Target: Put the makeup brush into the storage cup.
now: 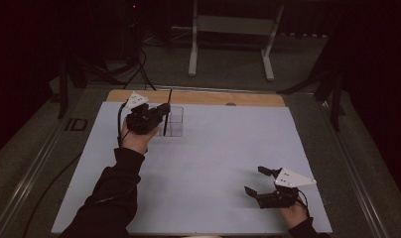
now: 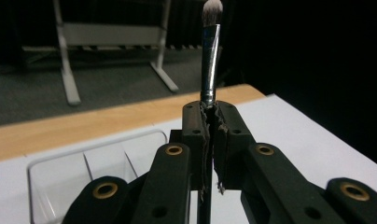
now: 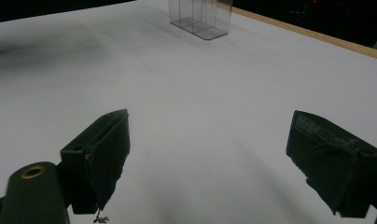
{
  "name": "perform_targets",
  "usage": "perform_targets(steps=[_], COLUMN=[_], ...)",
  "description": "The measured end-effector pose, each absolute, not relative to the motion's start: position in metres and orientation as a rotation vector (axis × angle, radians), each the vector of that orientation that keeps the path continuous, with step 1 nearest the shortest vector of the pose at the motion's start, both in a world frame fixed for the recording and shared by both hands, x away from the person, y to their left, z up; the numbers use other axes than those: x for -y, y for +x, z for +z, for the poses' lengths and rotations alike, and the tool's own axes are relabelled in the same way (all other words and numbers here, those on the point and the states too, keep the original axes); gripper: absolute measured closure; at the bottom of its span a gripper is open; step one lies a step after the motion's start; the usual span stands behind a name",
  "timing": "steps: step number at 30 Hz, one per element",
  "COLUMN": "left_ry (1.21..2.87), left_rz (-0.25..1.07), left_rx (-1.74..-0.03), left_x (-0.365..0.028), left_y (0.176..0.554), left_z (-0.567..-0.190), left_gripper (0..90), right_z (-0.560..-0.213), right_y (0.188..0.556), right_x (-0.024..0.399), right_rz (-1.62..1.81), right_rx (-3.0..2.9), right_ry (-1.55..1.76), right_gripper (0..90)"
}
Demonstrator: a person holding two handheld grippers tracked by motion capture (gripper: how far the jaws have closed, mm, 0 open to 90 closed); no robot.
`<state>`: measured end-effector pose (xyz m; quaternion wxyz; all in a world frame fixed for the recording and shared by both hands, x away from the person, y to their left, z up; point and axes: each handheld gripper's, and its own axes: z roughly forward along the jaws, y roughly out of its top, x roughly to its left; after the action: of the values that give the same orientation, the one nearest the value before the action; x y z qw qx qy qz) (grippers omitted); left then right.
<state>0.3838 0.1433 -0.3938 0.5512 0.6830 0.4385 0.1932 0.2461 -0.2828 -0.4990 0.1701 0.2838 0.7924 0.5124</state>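
Clear divided organizer (image 1: 174, 121) stands near the far edge of the white tabletop (image 1: 213, 163); nothing visible in the compartments on show. Left tongs (image 1: 163, 110) are clamped on a makeup brush (image 2: 210, 56) — handle pinched between the pads, bristles up, brush upright just beside or over the organizer's near-left side. Right tongs (image 1: 254, 181) rest low at the near right, jaws spread wide, holding nothing — well apart from the brush.
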Motion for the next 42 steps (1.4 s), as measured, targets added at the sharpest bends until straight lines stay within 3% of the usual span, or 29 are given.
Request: perform_targets(steps=[19, 42], left_ry=[1.473, 1.387], left_rz=[0.541, 0.662], left_rx=[-0.969, -0.857], left_x=[-0.141, -0.140], left_y=[0.405, 0.438], left_z=[-0.378, -0.406], left_gripper=[85.6, 85.4], right_z=[-0.498, -0.498], right_y=[0.245, 0.245], right_x=[0.282, 0.282], right_rz=[1.462, 1.463], right_rx=[-2.248, -2.252], right_ry=[0.803, 0.799], right_gripper=[13.5, 13.5])
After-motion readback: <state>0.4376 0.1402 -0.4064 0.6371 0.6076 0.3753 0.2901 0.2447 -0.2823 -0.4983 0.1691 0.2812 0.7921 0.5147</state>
